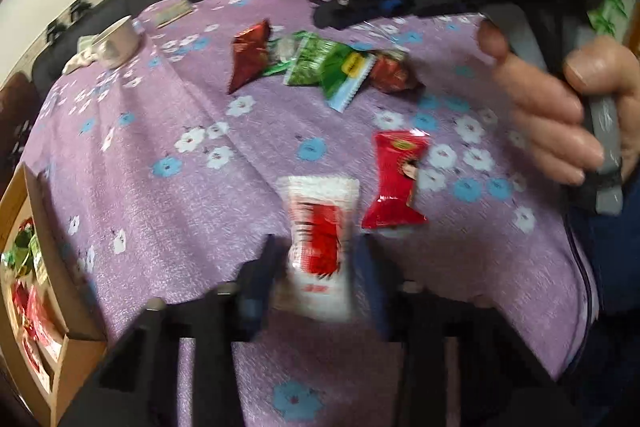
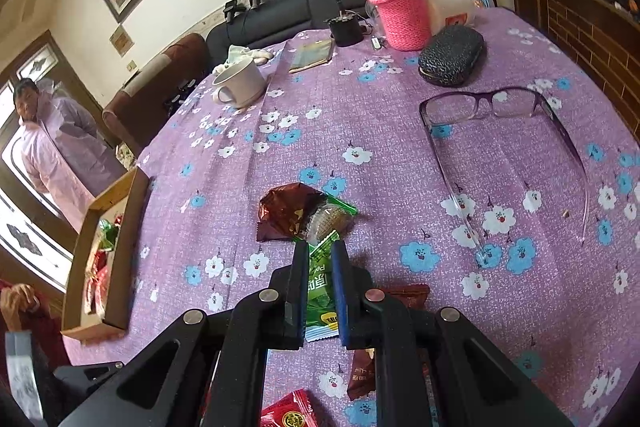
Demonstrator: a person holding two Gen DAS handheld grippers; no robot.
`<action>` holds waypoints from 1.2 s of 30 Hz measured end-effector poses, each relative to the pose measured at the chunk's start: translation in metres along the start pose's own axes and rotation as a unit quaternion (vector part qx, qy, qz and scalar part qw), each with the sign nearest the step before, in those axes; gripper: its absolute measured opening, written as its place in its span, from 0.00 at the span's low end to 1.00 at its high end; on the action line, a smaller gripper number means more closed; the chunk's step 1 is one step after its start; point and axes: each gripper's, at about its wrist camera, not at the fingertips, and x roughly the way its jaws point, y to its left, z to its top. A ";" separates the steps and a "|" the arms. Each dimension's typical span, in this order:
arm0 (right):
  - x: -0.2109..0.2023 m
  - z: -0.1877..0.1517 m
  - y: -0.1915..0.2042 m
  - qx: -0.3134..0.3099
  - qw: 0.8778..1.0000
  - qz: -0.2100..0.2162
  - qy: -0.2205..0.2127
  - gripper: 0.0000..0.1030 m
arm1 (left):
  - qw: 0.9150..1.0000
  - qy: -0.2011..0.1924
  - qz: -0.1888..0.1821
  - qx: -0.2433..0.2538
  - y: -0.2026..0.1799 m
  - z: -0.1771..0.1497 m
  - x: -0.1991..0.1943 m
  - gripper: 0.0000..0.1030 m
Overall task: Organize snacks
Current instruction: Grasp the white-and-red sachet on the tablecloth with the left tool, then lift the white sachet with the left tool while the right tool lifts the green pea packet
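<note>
My left gripper (image 1: 316, 255) is at the near table edge, shut on a white-and-red snack packet (image 1: 320, 227), with one finger against each side of it; the picture is blurred. A red packet (image 1: 396, 179) lies just right of it. Farther back is a pile: a dark red foil packet (image 1: 248, 55), green packets (image 1: 320, 63) and a brown one (image 1: 394, 71). My right gripper (image 2: 320, 247) is shut on a green packet (image 2: 320, 291) in that pile, next to the foil packet (image 2: 288, 211). From the left wrist view the right gripper (image 1: 332, 17) hangs over the pile, held by a hand (image 1: 560, 115).
A cardboard tray (image 2: 132, 211) holding several snacks sits at the table's left edge, also in the left wrist view (image 1: 48, 227). Glasses (image 2: 500, 107), a glasses case (image 2: 452, 55), a pink bottle (image 2: 396, 11) and a cup (image 2: 240, 83) stand farther back. A person (image 2: 52, 147) stands at the left.
</note>
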 end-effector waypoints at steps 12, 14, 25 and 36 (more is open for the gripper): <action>0.033 -0.026 0.051 -0.163 0.979 -0.123 0.024 0.47 | 0.994 -0.019 0.044 -0.097 0.051 -0.003 0.005 0.28; 0.038 -0.030 0.055 -0.184 0.972 -0.143 0.022 0.44 | 0.994 -0.021 0.045 -0.099 0.052 -0.003 0.005 0.28; 0.028 -0.024 0.043 -0.149 0.979 -0.137 0.014 0.16 | 0.991 -0.027 0.043 -0.121 0.061 -0.001 0.006 0.23; 0.022 -0.027 0.042 -0.159 0.977 -0.141 0.036 0.55 | 0.991 -0.023 0.050 -0.123 0.062 -0.001 0.008 0.28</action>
